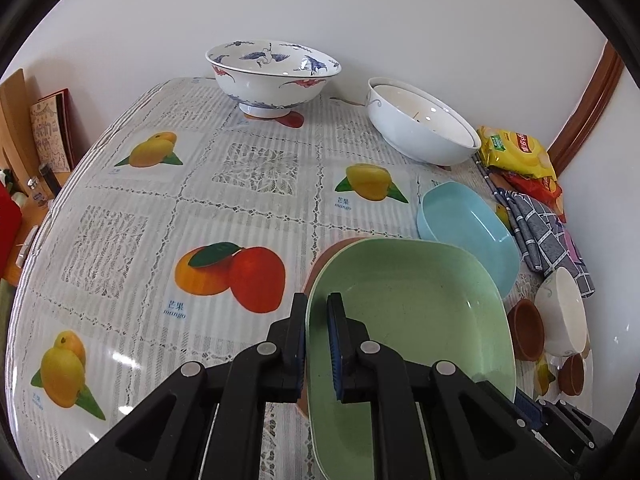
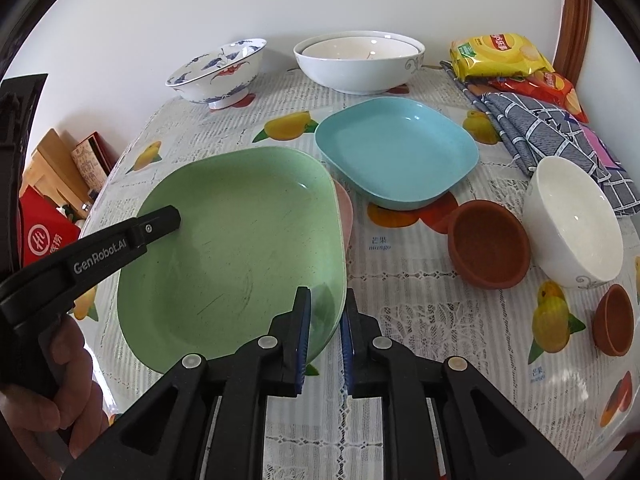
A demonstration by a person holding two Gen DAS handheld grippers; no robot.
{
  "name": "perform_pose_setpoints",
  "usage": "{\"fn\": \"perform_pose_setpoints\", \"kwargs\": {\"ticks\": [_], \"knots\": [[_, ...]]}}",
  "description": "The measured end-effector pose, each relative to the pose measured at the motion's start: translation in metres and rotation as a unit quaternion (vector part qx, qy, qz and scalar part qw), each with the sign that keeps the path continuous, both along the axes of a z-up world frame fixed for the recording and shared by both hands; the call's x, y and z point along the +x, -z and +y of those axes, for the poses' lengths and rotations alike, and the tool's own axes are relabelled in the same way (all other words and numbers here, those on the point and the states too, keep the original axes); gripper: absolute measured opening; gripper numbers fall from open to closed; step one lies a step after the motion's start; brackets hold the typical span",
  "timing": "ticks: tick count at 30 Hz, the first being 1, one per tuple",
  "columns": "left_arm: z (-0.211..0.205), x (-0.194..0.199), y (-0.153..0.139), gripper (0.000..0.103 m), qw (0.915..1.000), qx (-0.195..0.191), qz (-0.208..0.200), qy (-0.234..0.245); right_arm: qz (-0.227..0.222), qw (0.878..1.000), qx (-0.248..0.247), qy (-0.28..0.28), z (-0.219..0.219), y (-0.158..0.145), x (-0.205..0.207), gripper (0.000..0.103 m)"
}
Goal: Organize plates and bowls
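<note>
the green plate (image 2: 240, 248) is being held at two opposite rims, over a pink plate (image 2: 345, 212) of which only an edge is showing beneath it, near the front of the bench (image 1: 248, 184). the left gripper (image 1: 318, 344) is being kept pinched on the green plate's rim, one pad inside and one outside. the right gripper (image 2: 325, 336) is being kept astride the opposite rim, its pads close on either side; from the right wrist view it cannot be told with certainty that both pads are pressing, though the jaws are standing nearly together. a hand (image 2: 44, 396) is being seen around the left gripper's handle.

the blue plate (image 2: 396, 152) is lying just behind the green plate, apart from it. the white bowls (image 2: 360, 60), one nested in the other, and the patterned bowl (image 2: 218, 72) are standing along the bench's far edge. a small white bowl (image 2: 572, 220) is lying tilted toward the right edge, touching a brown bowl (image 2: 488, 244); a smaller brown cup (image 2: 612, 320) is lying nearer the front right corner. snack bags (image 2: 500, 56) and a checked cloth (image 2: 552, 128) are occupying the far right corner.
</note>
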State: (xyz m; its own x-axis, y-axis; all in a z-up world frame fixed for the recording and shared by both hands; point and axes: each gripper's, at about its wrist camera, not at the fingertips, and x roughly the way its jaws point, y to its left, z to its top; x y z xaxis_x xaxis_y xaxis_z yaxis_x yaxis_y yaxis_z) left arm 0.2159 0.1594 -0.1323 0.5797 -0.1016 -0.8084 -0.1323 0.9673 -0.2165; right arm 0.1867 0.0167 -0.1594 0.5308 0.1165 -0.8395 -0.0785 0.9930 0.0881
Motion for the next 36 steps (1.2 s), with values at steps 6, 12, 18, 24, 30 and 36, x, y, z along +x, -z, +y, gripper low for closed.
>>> {"fn": "perform_pose_setpoints", "kwargs": {"ticks": [6,12,18,24,30,36], "knots": [[-0.003,0.016,0.006,0.011,1.0000,-0.001,0.002,0.003,0.006,1.000,0.001,-0.009,0.001,0.004,0.010,0.017],[-0.007,0.026,0.007,0.013,1.0000,0.004,-0.002,0.008,0.011,1.000,-0.002,-0.020,0.001,0.009,0.015,0.020],[-0.008,0.030,0.010,0.015,0.9999,0.005,0.000,0.011,0.017,0.999,-0.005,-0.041,0.004,0.009,0.013,0.023],[-0.011,0.031,0.009,0.019,0.9992,0.033,0.015,0.014,0.029,0.998,-0.003,-0.057,0.007,0.012,0.011,0.030],[-0.010,0.021,0.003,0.025,0.9989,0.040,0.020,0.015,0.026,0.998,-0.006,-0.055,0.004,0.008,0.005,0.033],[-0.012,0.003,-0.013,0.038,0.9990,0.042,0.004,0.012,0.009,0.999,-0.009,-0.051,-0.002,-0.007,-0.008,0.040]]}}
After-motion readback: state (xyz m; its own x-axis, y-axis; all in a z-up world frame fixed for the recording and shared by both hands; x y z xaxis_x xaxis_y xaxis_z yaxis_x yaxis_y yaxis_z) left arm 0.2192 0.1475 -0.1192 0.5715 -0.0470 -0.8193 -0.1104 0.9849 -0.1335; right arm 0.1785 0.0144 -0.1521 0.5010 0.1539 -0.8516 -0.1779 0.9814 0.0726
